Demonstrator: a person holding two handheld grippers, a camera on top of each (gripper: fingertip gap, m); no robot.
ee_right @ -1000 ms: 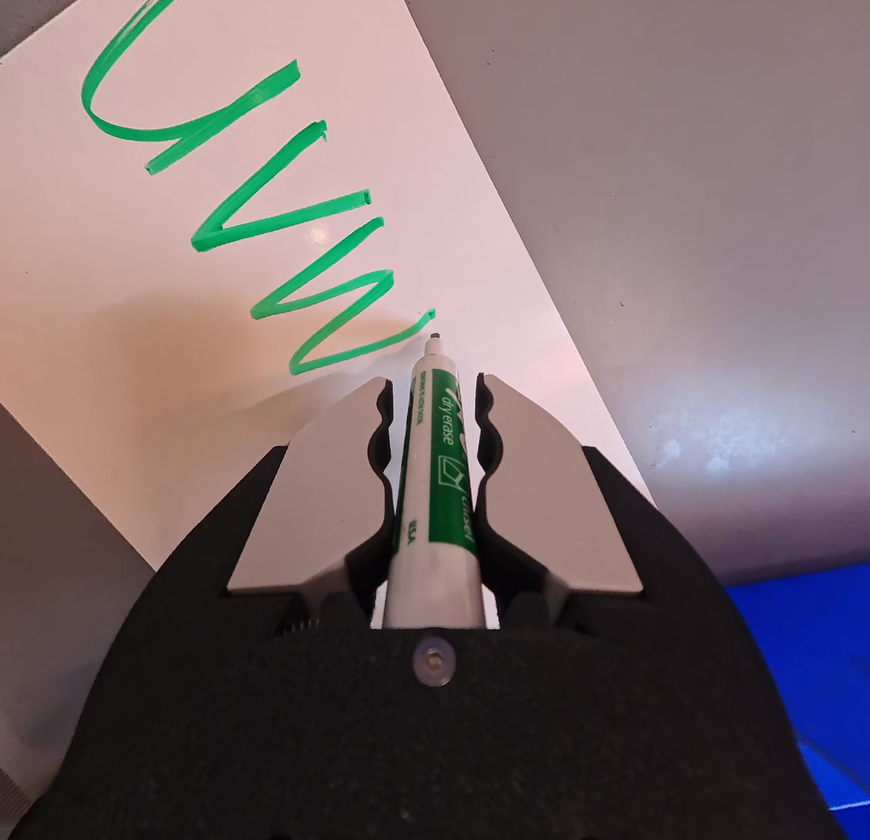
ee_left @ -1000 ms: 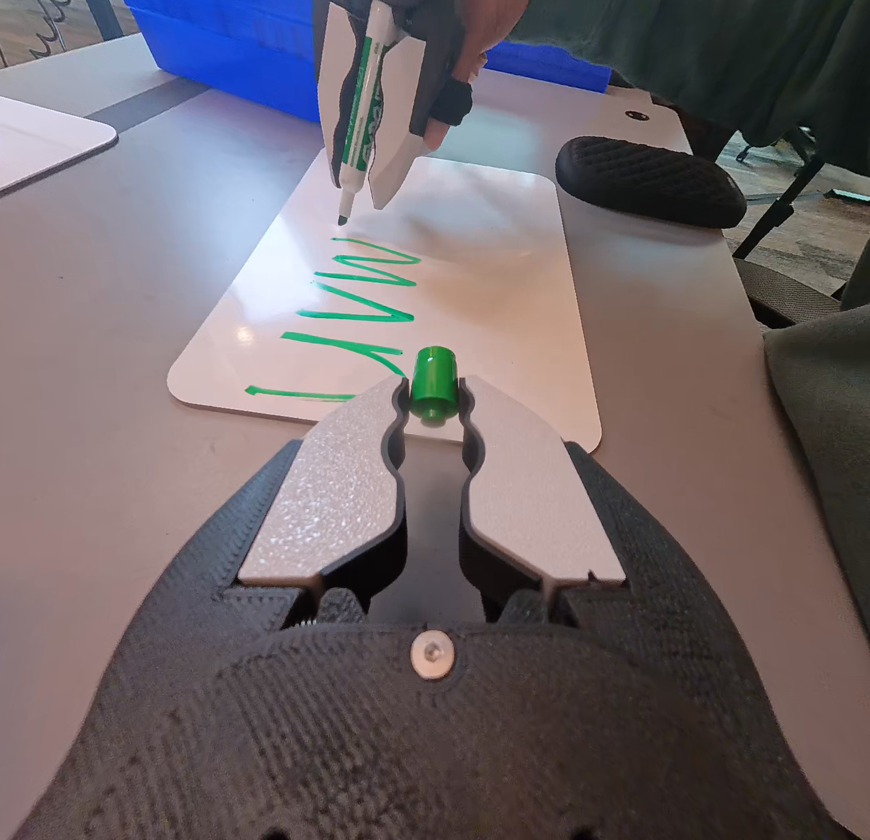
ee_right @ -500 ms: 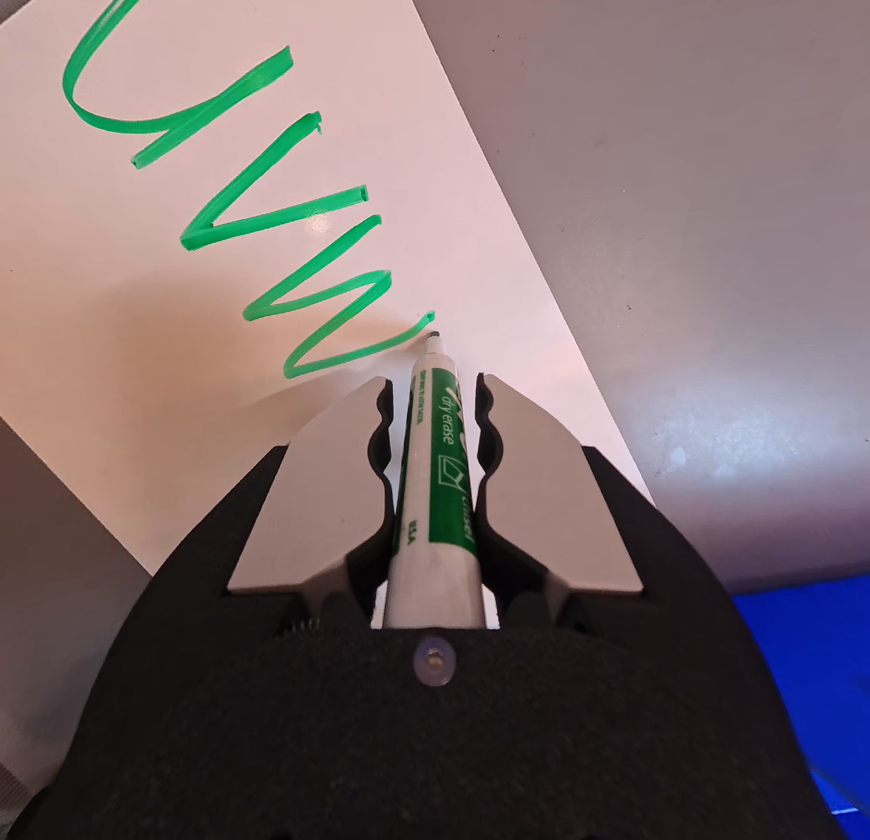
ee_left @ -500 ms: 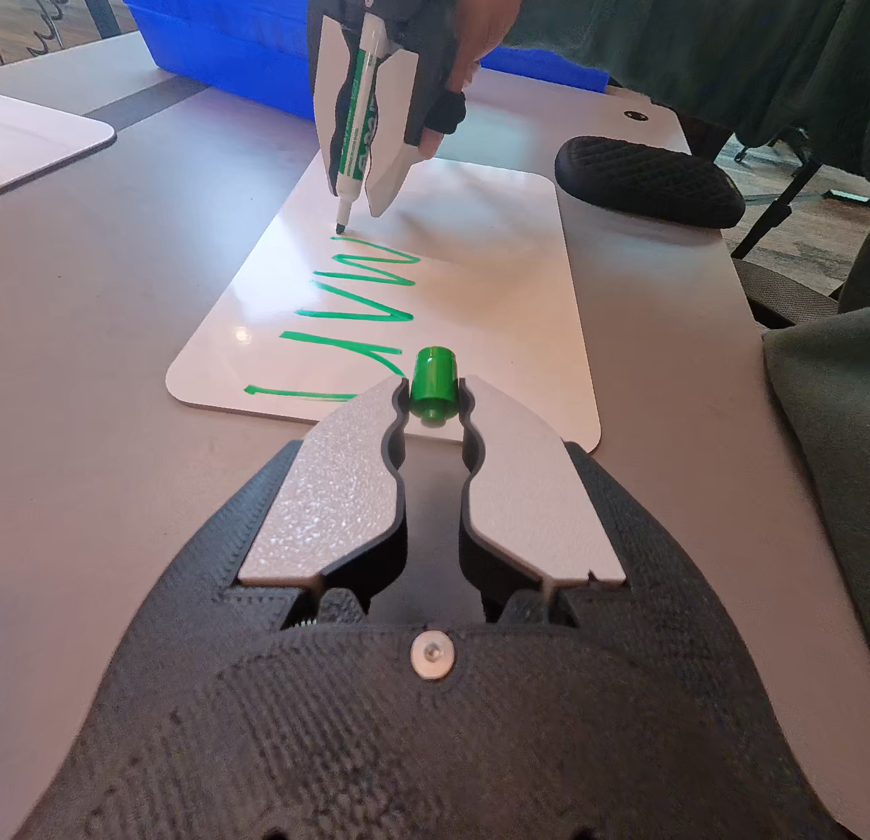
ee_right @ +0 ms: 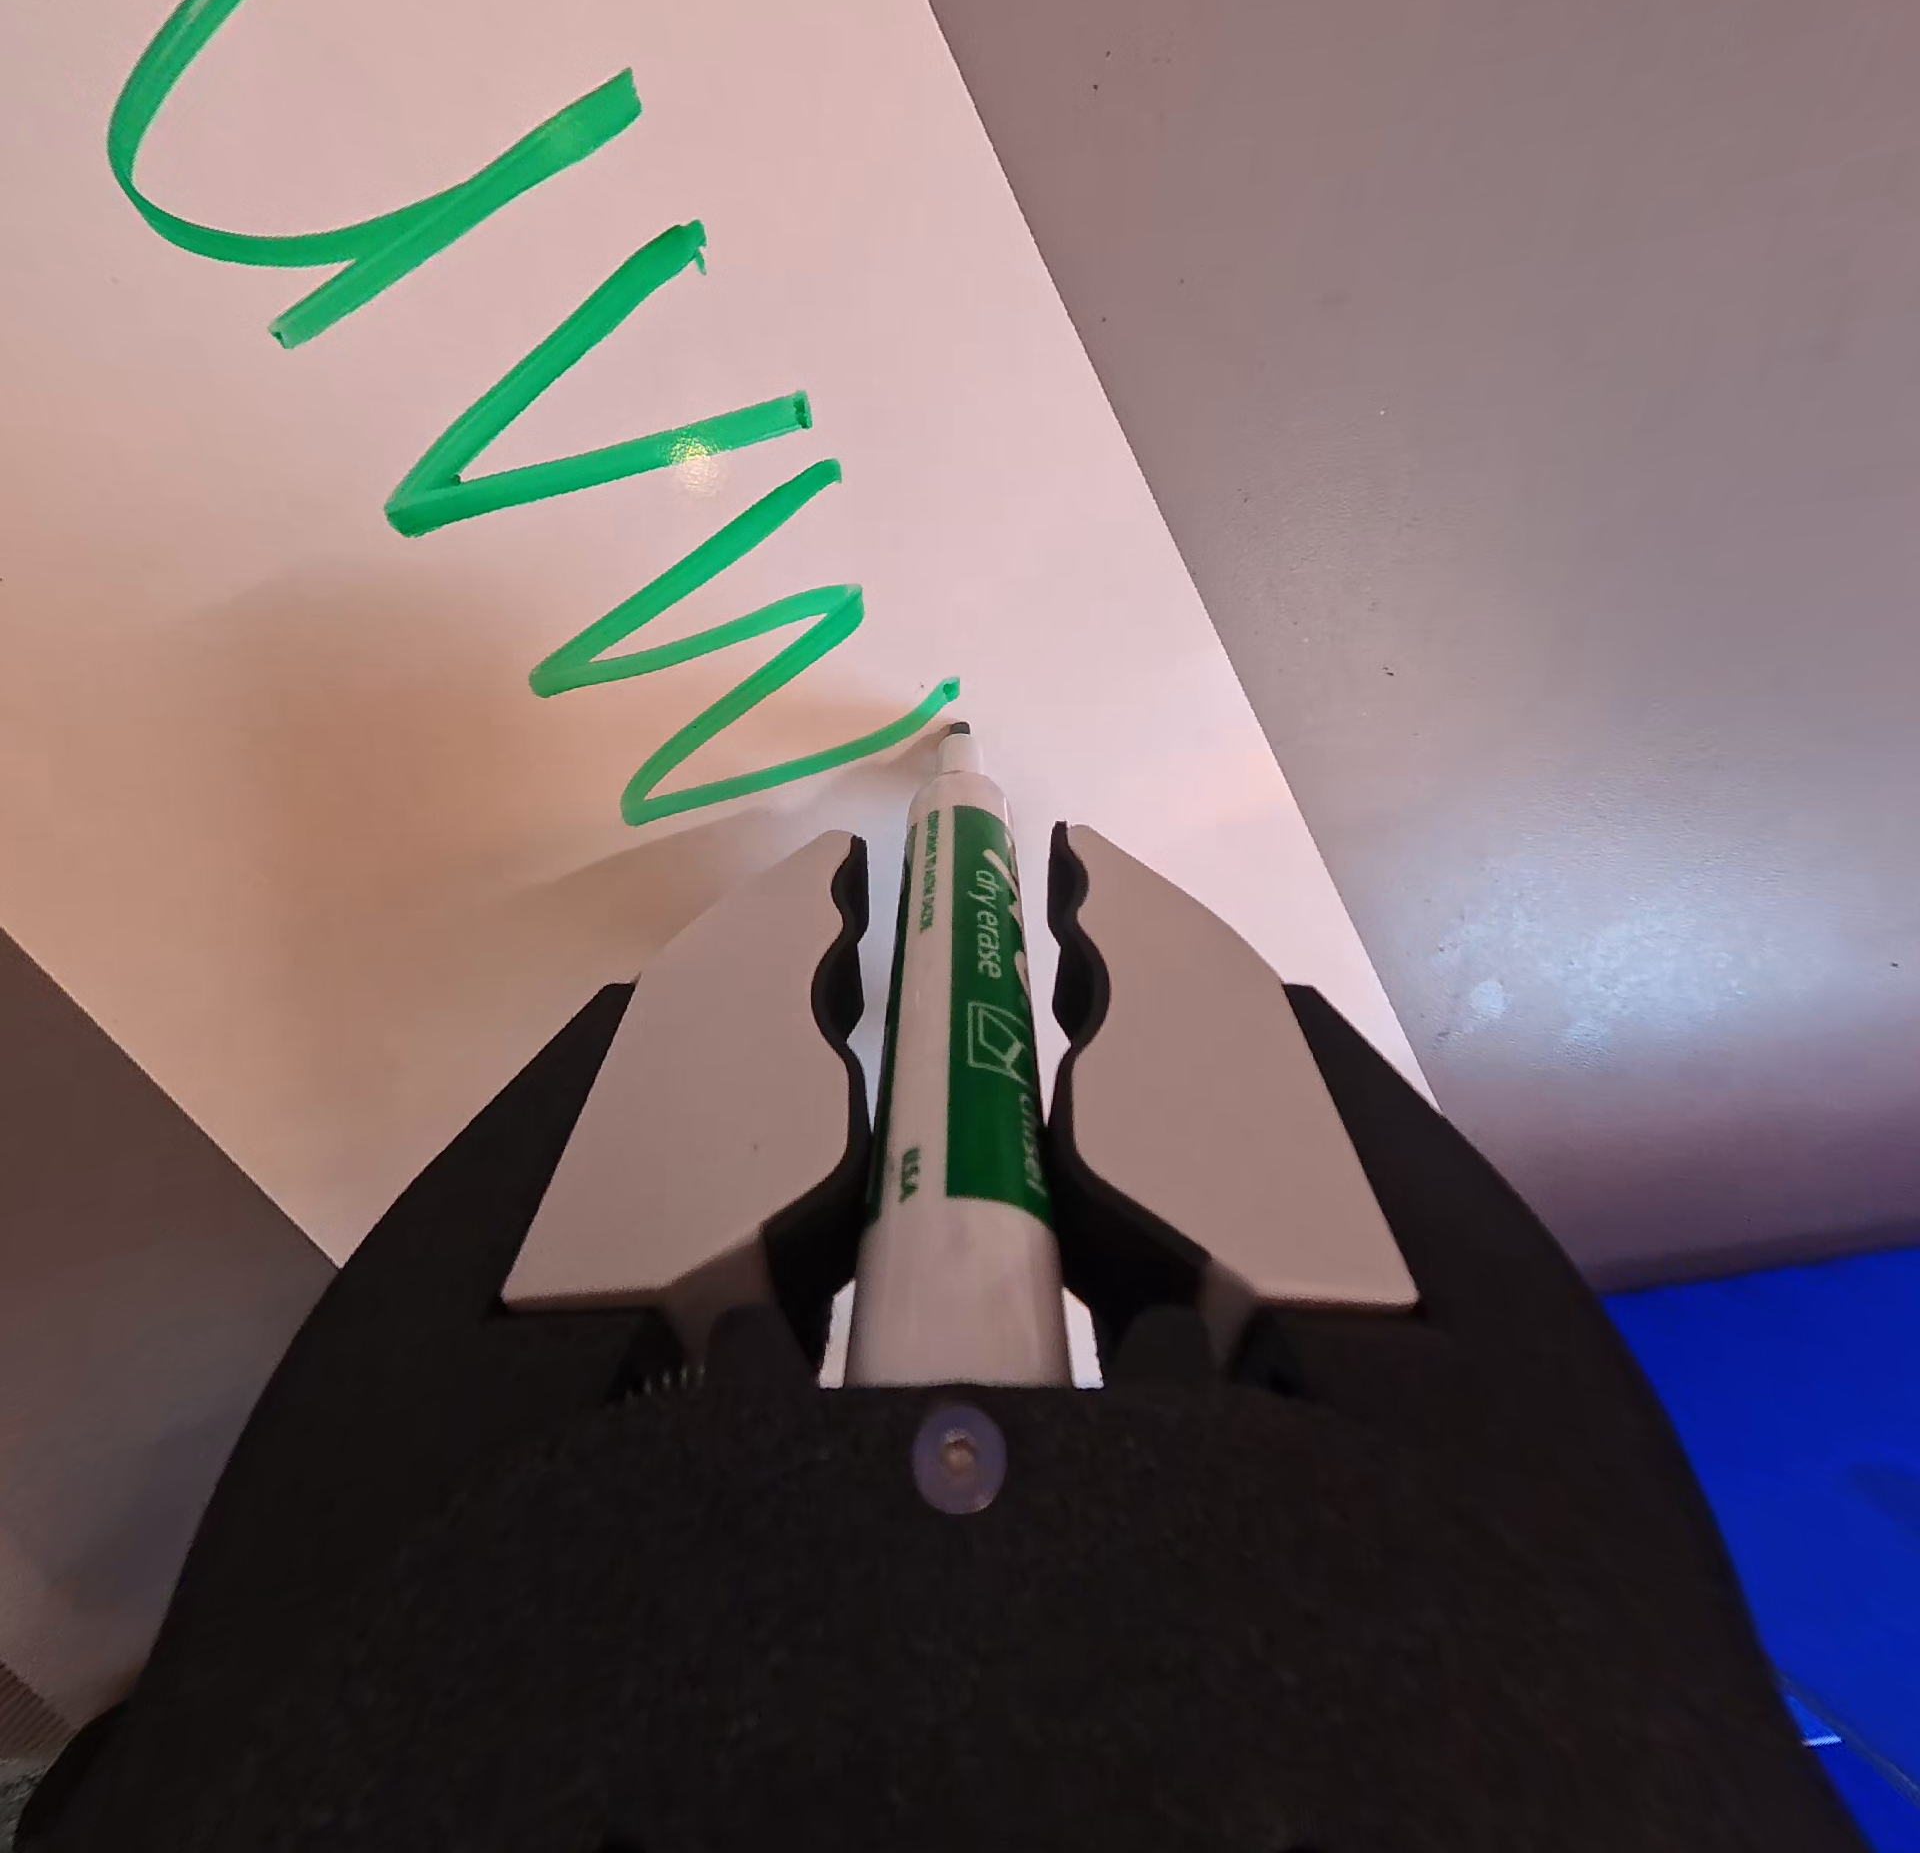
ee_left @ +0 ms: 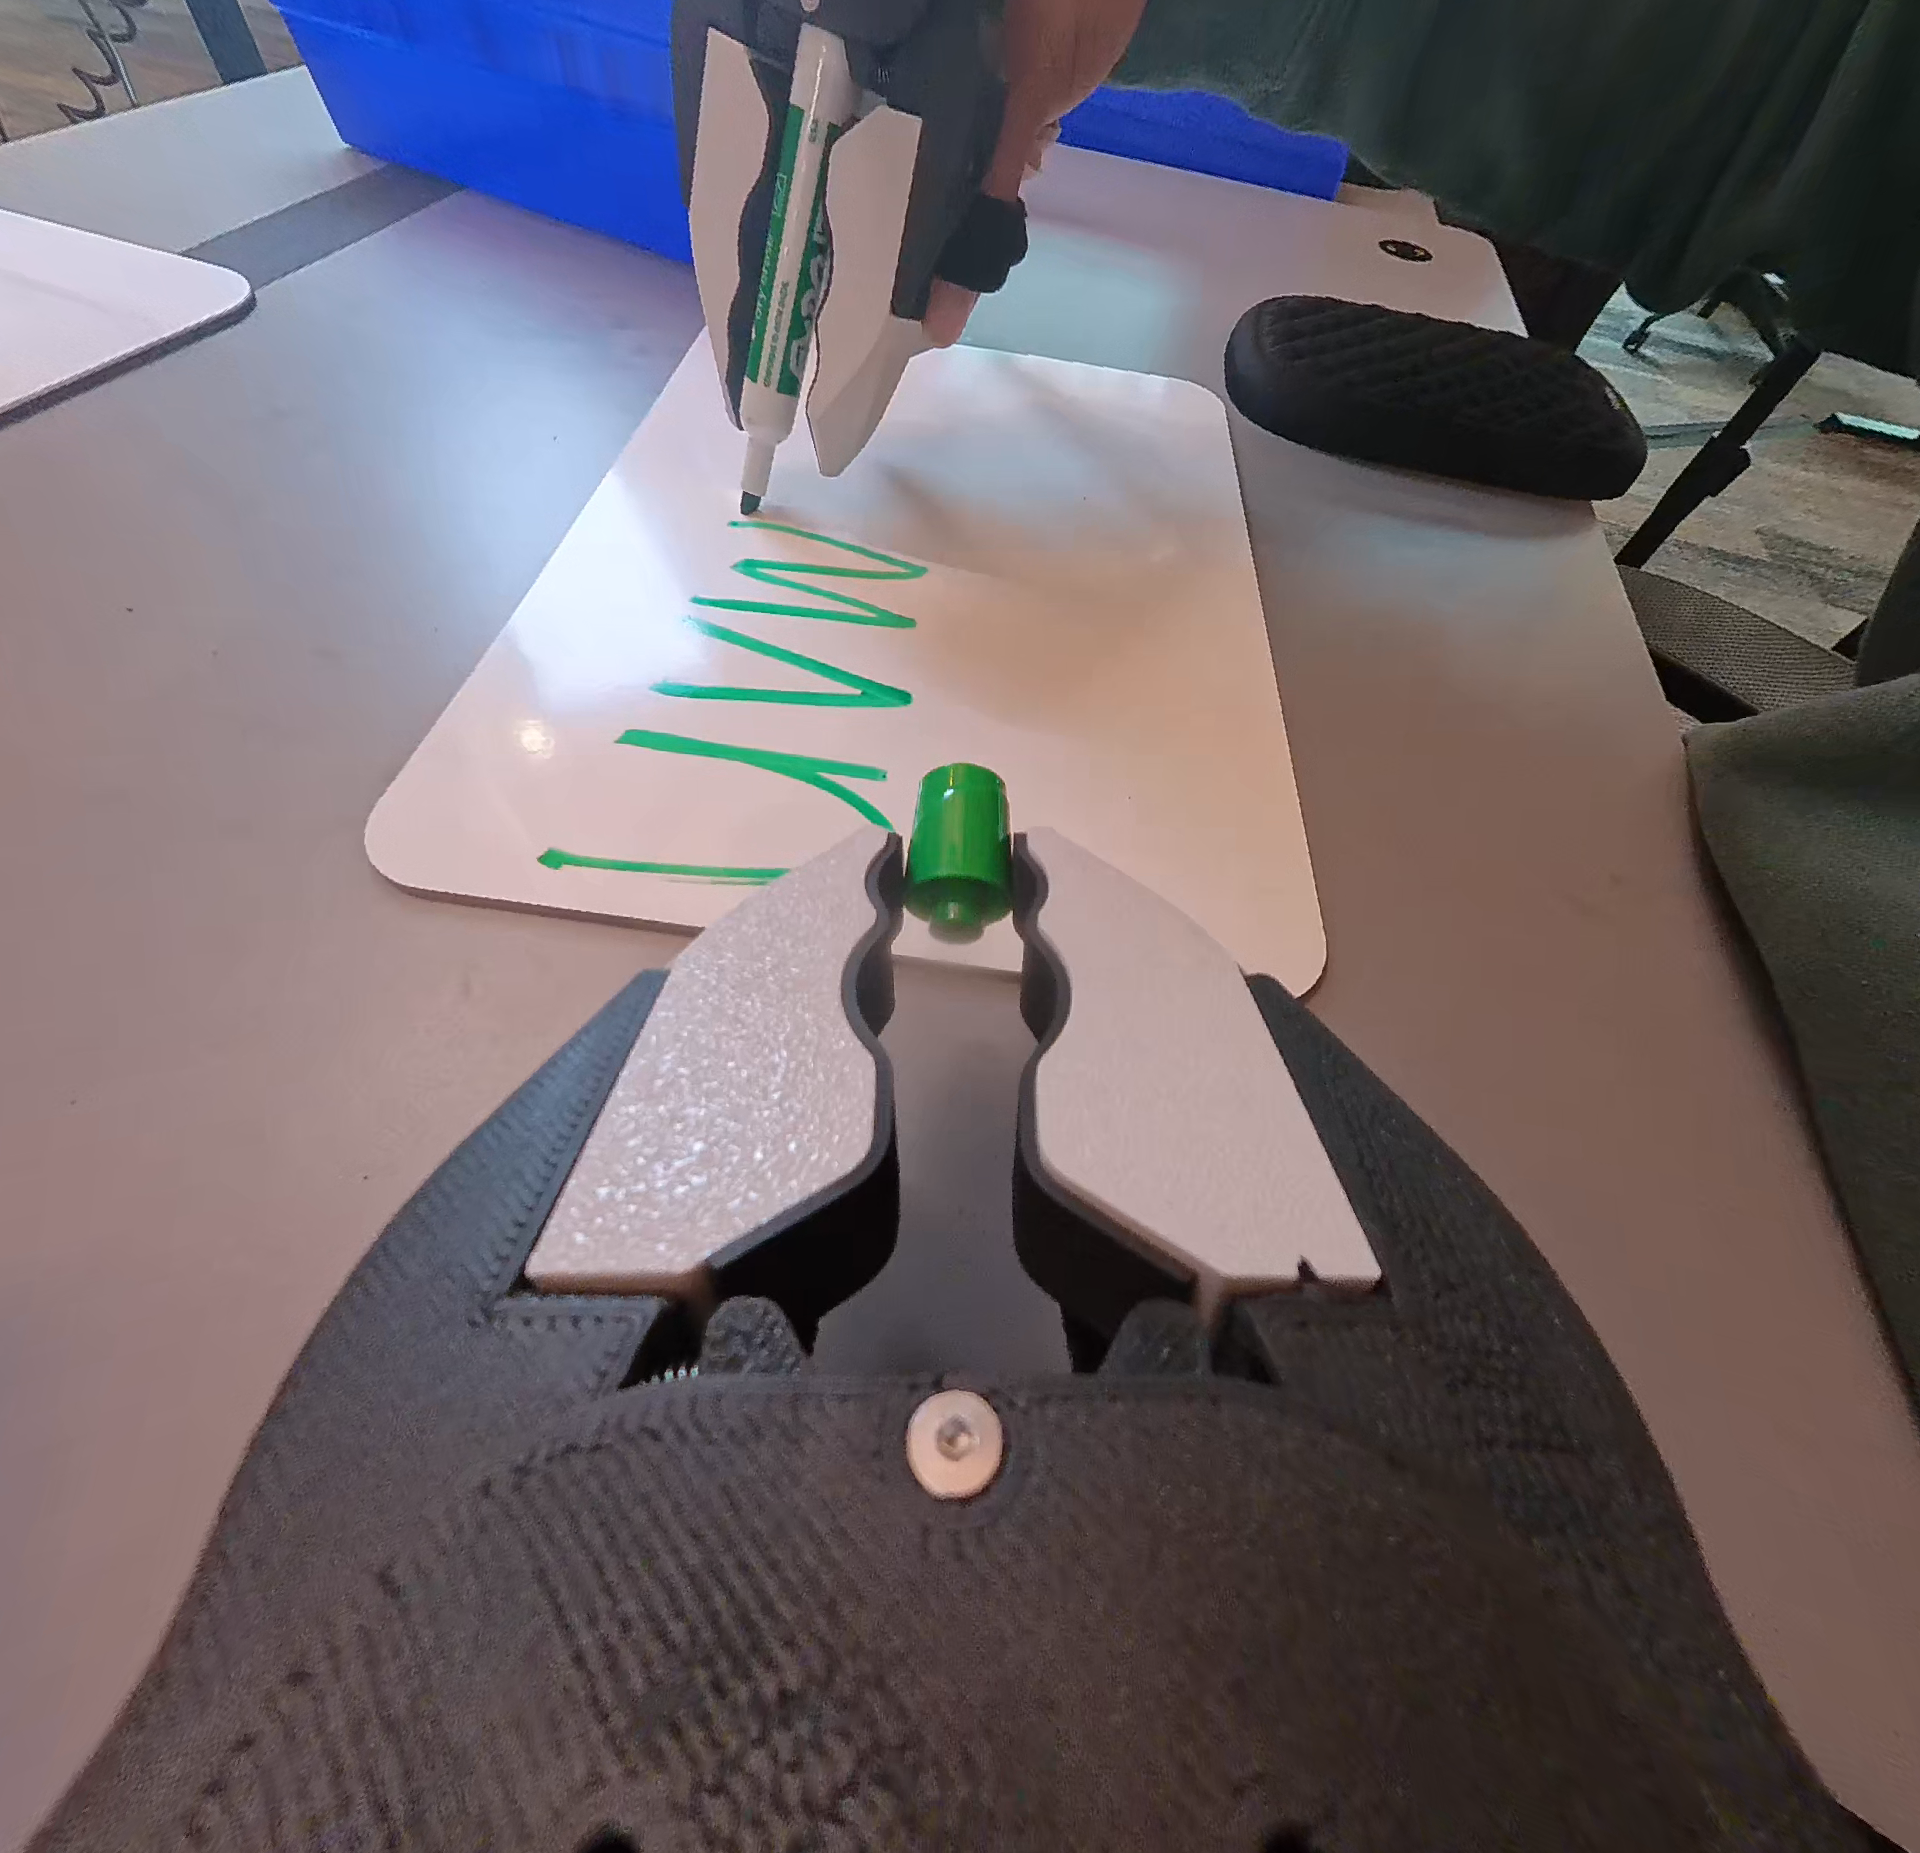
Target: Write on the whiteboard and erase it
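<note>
A small white whiteboard (ee_left: 1081, 608) lies flat on the grey table, with a green zigzag line (ee_left: 800, 650) drawn along its left half. My right gripper (ee_right: 954, 842) is shut on a green and white dry-erase marker (ee_right: 966, 1034). The marker tip (ee_right: 954, 731) sits just past the far end of the zigzag (ee_right: 644, 598), close above or on the whiteboard (ee_right: 727, 193). In the left wrist view the right gripper (ee_left: 795, 453) points down at the board's far left. My left gripper (ee_left: 956, 853) is shut on the green marker cap (ee_left: 958, 832) at the board's near edge.
A black textured eraser pad (ee_left: 1434, 395) lies right of the board's far end. A blue bin (ee_left: 488, 78) stands behind the board. Another white board (ee_left: 94, 307) lies at the far left. A person's sleeve and clothing (ee_left: 1558, 89) are at the right, with a chair beyond.
The marker tip has lifted or shifted slightly away from the end of the zigzag; no new stroke has appeared. The left gripper with the cap has stayed put.
</note>
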